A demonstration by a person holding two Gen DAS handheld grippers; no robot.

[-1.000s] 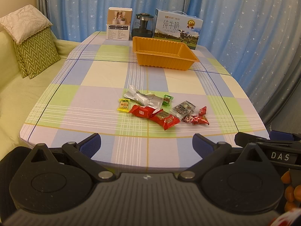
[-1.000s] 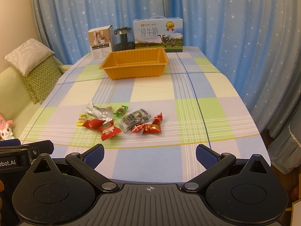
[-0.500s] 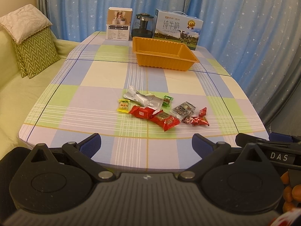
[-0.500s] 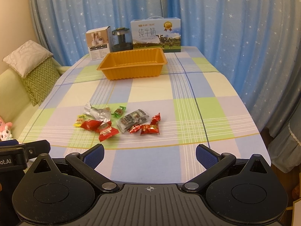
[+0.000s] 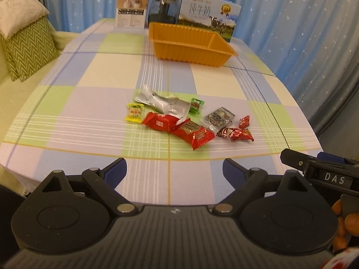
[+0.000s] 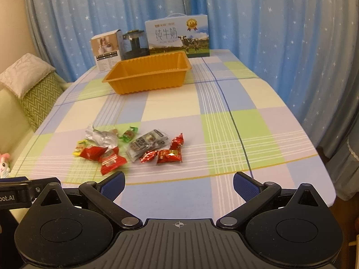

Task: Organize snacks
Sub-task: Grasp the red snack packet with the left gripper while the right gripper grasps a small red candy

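Observation:
Several wrapped snacks lie in a loose cluster on the checked tablecloth [image 5: 89, 103]: a silver pouch [image 5: 163, 104], a yellow candy [image 5: 134, 112], a green candy [image 5: 196, 105], red packets [image 5: 194, 133], a grey packet [image 5: 218, 118] and small red sweets [image 5: 235, 133]. The same cluster [image 6: 132, 148] shows in the right wrist view. An empty orange tray [image 5: 190, 44] [image 6: 148, 75] stands further back. My left gripper [image 5: 175, 171] hangs over the near table edge, jaws closing with nothing between them. My right gripper [image 6: 179, 185] is open, short of the snacks, holding nothing.
Behind the tray stand a milk carton box [image 6: 177, 37], a dark jar [image 6: 134, 44] and a small white box [image 6: 106, 50]. Blue starred curtains [image 6: 269, 22] hang behind and to the right. A sofa with cushions [image 5: 22, 42] lies left. The right gripper's body [image 5: 320, 172] shows at the left wrist view's right edge.
Both grippers have dropped and moved forward toward the snacks, which now look larger. The left gripper's fingers have drawn a little closer together.

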